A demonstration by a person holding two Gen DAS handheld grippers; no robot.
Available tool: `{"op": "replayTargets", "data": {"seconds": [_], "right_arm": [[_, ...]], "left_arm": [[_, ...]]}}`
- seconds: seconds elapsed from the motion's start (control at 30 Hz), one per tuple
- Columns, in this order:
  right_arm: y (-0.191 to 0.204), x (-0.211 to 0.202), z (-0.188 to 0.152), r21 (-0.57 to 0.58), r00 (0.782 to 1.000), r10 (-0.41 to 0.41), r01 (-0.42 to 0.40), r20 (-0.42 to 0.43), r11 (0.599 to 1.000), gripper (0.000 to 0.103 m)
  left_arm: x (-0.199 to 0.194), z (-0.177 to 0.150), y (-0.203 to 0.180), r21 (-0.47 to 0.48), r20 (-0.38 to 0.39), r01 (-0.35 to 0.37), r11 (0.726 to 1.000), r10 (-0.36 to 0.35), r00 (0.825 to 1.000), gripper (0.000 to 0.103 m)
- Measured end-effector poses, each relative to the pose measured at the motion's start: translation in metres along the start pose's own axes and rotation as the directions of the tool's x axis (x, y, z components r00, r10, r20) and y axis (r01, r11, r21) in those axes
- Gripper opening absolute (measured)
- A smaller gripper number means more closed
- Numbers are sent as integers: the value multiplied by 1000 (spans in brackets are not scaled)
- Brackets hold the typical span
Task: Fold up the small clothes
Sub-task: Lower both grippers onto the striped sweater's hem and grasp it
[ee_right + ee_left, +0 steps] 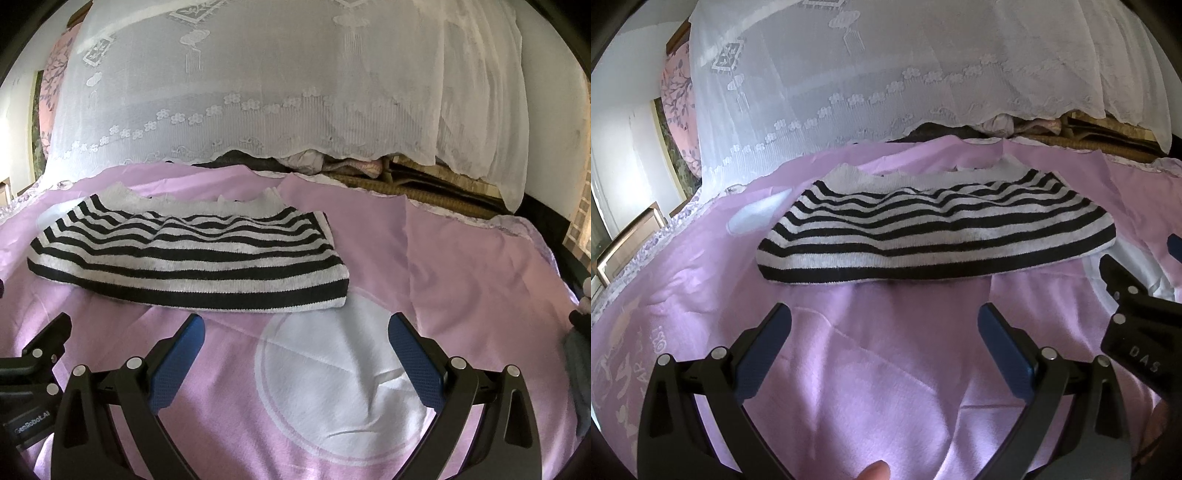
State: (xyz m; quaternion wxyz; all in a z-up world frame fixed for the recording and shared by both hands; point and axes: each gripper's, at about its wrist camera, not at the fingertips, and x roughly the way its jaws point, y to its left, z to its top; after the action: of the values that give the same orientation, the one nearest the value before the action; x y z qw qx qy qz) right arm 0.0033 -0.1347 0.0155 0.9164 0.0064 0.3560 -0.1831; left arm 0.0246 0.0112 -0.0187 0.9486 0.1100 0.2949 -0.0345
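I see both sets of fingers spread apart, gripping nothing: left gripper (884,319) and right gripper (295,330) over the pink sheet (886,387). The folded striped top (192,258) lies flat beyond them, before the lace curtain (258,92).

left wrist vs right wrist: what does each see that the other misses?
Left wrist only: a fingertip at the bottom edge, pale lettering printed on the sheet's left side, and the right tongs entering from the right.

Right wrist only: the whole white circle print on the sheet, and the left tongs at the left edge.

Both: the folded black-and-white striped top on the pink sheet, the white lace curtain behind, and open, empty tongs.
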Motion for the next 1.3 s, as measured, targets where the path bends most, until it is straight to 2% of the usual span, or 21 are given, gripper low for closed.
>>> {"op": "replayTargets", "data": {"seconds": [0.27, 0.7, 0.8, 0.93, 1.0, 1.07, 1.17, 1.3], "right_arm": [[-1, -2, -2, 5, 1000, 17, -17, 2, 1000, 100], [-6, -5, 1, 22, 998, 55, -55, -4, 998, 100], [-4, 1, 7, 12, 997, 79, -79, -20, 997, 100], [-10, 14, 35, 18, 993, 114, -113, -13, 993, 100], [-17, 26, 53, 36, 981, 193, -193, 11, 980, 100], [-19, 47, 71, 52, 966, 257, -256, -11, 965, 100], [-14, 75, 87, 48, 951, 306, -304, -47, 952, 100], [-5, 104, 100, 7, 955, 294, -294, -47, 956, 100]], "left_arm": [[6, 0, 9, -42, -25, 15, 999, -16, 1000, 98], [7, 3, 10, -11, -21, 7, 1000, -7, 1000, 98], [8, 15, 11, 40, 19, -47, 998, 46, 999, 98], [16, 48, 29, 59, 58, -73, 996, 70, 996, 98], [33, 70, 47, 36, 37, -68, 997, 67, 997, 99], [58, 88, 66, 2, -20, -22, 1000, 22, 1000, 99], [98, 100, 89, -60, -89, 3, 998, -9, 996, 99], [150, 102, 106, -133, -172, 49, 990, -71, 982, 99]]}}
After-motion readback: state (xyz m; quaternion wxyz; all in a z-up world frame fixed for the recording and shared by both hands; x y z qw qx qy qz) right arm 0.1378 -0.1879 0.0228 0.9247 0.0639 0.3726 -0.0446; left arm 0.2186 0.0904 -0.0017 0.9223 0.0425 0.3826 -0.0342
